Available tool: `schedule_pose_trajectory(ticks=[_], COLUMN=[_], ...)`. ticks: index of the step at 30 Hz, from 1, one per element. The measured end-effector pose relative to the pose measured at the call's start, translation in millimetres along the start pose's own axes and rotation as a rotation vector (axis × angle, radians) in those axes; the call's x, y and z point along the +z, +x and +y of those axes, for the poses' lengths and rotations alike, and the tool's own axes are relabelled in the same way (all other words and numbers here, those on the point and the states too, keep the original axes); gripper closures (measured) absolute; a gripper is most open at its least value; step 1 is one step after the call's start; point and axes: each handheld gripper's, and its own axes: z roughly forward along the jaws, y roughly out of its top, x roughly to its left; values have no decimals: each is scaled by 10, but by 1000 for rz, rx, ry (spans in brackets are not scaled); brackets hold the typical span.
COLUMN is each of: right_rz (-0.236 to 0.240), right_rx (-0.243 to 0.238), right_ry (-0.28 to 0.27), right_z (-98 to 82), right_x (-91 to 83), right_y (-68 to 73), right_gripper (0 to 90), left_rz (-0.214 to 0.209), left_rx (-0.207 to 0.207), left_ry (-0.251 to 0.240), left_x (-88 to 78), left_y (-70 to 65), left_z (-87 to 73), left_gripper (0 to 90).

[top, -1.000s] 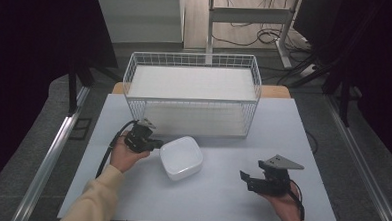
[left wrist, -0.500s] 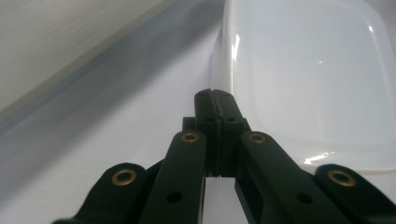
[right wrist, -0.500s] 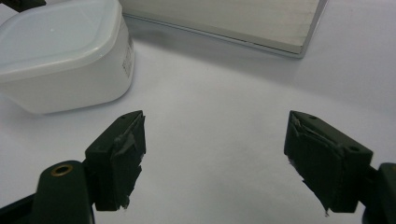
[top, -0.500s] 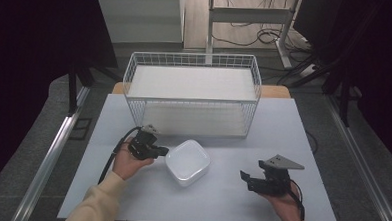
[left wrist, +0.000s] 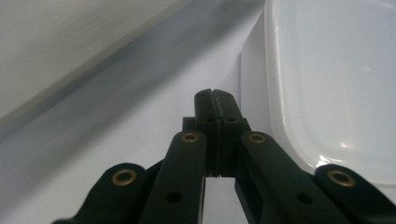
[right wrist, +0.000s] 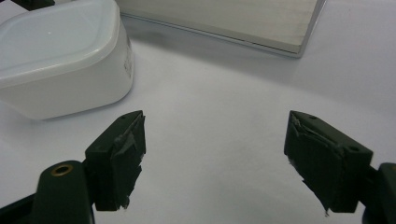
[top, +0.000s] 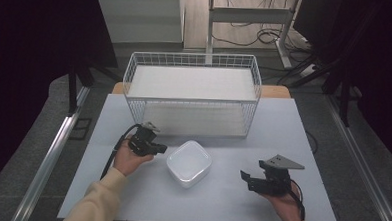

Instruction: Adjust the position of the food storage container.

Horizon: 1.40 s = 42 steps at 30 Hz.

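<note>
White lidded container (top: 188, 163), square with rounded corners, rests on the pale worktop (top: 220, 201) near its centre, in front of the wire basket (top: 192, 93) and apart from it. In the high view the container sits turned, one corner toward the person. Its translucent lid is seated on the white body.

Left gripper (top: 155, 148), held in the person's left hand (top: 129, 157), lies low over the worktop just beside the container's left edge; the left gripper view shows its jaws pressed together with nothing between them, the tips alongside the container's rim (left wrist: 280, 93). Whether the tips touch the container cannot be told. A black cable (top: 113, 154) trails from this gripper along the cream sleeve (top: 97, 201).

Right gripper (top: 248, 180), held in the right hand (top: 286, 204), rests well apart from the container toward the right front of the worktop and carries a grey three-cornered plate (top: 282, 162). In the right gripper view its jaws stand wide, empty, with bare worktop between them; the container (right wrist: 60, 56) lies ahead and to the left, and the edge of the basket's pale base board (right wrist: 219, 18) runs across the top.

Wire basket, white and rectangular, stands at the far side of the worktop.
</note>
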Motion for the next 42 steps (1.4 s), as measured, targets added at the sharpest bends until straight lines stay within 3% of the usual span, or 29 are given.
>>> schedule_pose_trajectory(ticks=[5, 10, 18, 27, 36, 41, 42], right_rz=[0, -1, 0, 1, 3, 1, 1], right_rx=[-1, 2, 2, 6, 0, -3, -4], right_ry=[3, 1, -2, -3, -3, -5, -8], right_z=[-3, -1, 5, 7, 5, 6, 6], right_x=[6, -6, -9, -8, 1, -5, -10], right_y=[-3, -14, 1, 7, 19, 19, 17], right_gripper=[204, 205, 204, 204, 204, 204, 204], left_rz=[-31, -27, -68, -146, -186, -185, -166], left_rx=[31, 42, 55, -7, -19, -20, -25], left_ry=[32, 51, 57, 24, 26, 25, 6], left_x=[85, 93, 100, 73, 130, 136, 89], left_y=[-84, -154, -377, -516, -608, -617, -591], left_z=[31, 17, -118, -303, -334, -337, -340], left_gripper=[900, 900, 900, 900, 900, 900, 900])
